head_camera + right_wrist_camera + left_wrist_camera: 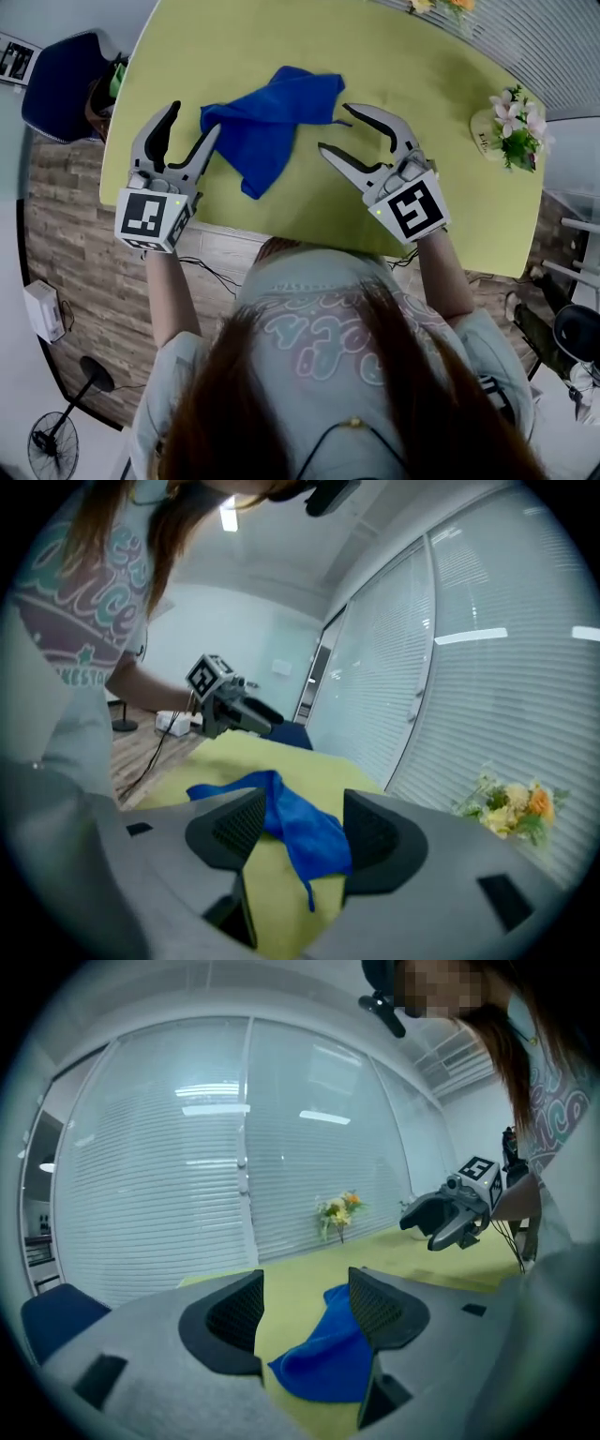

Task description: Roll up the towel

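Note:
A crumpled blue towel (272, 122) lies in a loose heap on the yellow-green table (403, 56). My left gripper (193, 119) is at the towel's left corner with its jaws apart and nothing pinched. In the left gripper view the towel (328, 1358) lies on the table just beyond the left gripper (307, 1288). My right gripper (336, 128) stands open at the towel's right edge, not holding it. The right gripper view shows the towel (300, 827) ahead of the spread jaws, with a thin loop trailing from it. Each gripper shows in the other's view: the right gripper (441, 1222), the left gripper (248, 714).
A small vase of flowers (511, 127) stands at the table's right edge. A second bunch of flowers (337, 1211) is at the far side by the blinds. A blue chair (61, 84) stands off the table's left end. The table's near edge runs just under both grippers.

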Demonstrator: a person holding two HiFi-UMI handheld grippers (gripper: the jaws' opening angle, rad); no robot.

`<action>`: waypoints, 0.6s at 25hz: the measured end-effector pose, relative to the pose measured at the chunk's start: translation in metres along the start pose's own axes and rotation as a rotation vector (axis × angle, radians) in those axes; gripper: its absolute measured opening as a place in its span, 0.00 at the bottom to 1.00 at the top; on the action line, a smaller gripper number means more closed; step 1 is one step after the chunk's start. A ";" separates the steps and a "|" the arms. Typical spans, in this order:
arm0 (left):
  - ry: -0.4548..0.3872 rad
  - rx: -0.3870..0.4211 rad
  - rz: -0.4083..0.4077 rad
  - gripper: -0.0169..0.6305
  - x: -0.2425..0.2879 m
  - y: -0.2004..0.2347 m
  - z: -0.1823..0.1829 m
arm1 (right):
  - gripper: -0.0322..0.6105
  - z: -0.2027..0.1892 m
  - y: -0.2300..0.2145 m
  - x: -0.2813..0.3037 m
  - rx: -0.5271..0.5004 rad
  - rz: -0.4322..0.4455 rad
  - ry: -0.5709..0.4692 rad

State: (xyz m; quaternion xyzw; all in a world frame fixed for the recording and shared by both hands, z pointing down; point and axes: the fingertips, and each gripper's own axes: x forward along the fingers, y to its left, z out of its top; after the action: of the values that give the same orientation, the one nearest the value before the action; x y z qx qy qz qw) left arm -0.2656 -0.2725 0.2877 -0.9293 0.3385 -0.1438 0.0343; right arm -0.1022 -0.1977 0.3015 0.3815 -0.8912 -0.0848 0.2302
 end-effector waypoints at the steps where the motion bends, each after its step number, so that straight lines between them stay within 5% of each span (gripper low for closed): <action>1: 0.031 0.014 -0.015 0.42 0.004 0.001 -0.008 | 0.46 -0.011 0.001 0.005 -0.004 0.012 0.032; 9: 0.278 0.066 -0.143 0.42 0.029 0.009 -0.085 | 0.35 -0.079 -0.001 0.044 -0.029 0.075 0.213; 15: 0.371 0.058 -0.217 0.42 0.040 0.022 -0.112 | 0.34 -0.106 0.001 0.061 -0.023 0.104 0.297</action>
State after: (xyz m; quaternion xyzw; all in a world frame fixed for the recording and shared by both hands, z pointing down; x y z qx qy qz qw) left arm -0.2828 -0.3108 0.4013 -0.9165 0.2326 -0.3251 -0.0173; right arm -0.0889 -0.2383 0.4165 0.3408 -0.8648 -0.0254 0.3679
